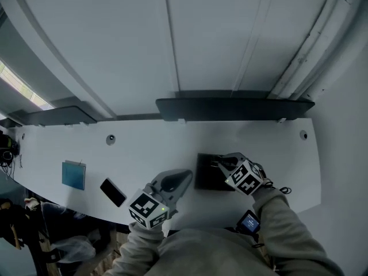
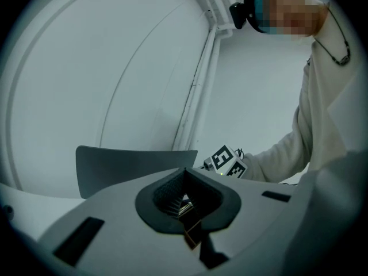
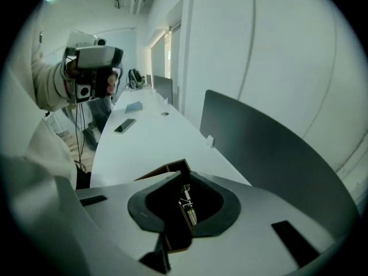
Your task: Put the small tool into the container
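A dark, shallow container (image 1: 207, 176) lies on the white desk (image 1: 144, 154) just right of centre. My right gripper (image 1: 222, 162) hangs over its right part. In the right gripper view its jaws (image 3: 187, 207) are shut on a thin metallic small tool (image 3: 188, 209), with a brown corner of the container (image 3: 170, 168) just below. My left gripper (image 1: 181, 179) is held left of the container. Its jaws (image 2: 184, 203) are shut, and I see nothing in them. The right gripper's marker cube (image 2: 228, 161) shows beyond them.
A black phone (image 1: 112, 192) and a blue-green flat item (image 1: 73, 175) lie at the desk's left. Dark partition panels (image 1: 233, 108) stand along the back edge. Two round cable holes (image 1: 110, 138) are set in the desk. The near edge runs just under both grippers.
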`<move>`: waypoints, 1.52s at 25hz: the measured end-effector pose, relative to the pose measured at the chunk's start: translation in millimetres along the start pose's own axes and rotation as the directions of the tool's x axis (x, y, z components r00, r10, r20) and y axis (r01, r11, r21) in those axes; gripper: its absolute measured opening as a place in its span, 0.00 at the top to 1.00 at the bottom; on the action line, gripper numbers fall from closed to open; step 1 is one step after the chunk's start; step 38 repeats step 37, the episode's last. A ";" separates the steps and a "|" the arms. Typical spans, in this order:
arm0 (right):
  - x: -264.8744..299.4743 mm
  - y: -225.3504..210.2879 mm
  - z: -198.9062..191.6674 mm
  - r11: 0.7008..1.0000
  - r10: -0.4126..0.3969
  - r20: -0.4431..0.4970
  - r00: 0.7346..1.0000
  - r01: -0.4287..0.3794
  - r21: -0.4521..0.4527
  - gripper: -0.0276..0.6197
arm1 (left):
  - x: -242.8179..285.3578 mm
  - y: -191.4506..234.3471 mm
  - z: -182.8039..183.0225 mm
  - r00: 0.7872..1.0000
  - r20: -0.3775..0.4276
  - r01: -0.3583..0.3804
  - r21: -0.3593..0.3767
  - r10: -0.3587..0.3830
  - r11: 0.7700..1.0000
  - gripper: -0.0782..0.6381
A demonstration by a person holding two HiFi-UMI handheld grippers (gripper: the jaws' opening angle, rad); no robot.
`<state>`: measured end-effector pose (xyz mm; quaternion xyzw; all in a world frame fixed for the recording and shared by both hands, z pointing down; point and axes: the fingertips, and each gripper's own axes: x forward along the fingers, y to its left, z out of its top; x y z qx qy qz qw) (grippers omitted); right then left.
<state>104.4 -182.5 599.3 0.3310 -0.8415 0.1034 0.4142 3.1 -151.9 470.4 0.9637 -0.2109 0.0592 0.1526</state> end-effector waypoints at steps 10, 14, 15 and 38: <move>-94.5 -36.5 32.9 0.915 -0.175 0.371 0.912 0.012 0.403 0.92 | 20.5 5.1 -0.7 0.997 -0.073 -0.021 0.041 0.024 0.999 0.89; -132.7 -39.3 42.5 0.893 -0.282 0.424 0.861 0.074 0.443 0.93 | 24.6 5.8 0.9 0.997 -0.064 -0.042 0.050 0.045 0.998 0.89; -138.8 -36.6 44.3 0.890 -0.289 0.434 0.853 0.073 0.450 0.93 | 25.4 5.3 1.0 0.997 -0.063 -0.044 0.050 0.047 0.998 0.89; -120.9 -23.1 28.8 0.879 -0.235 0.412 0.881 0.011 0.477 0.93 | 31.3 -14.6 -2.3 0.995 -0.062 0.082 0.037 -0.080 0.996 0.89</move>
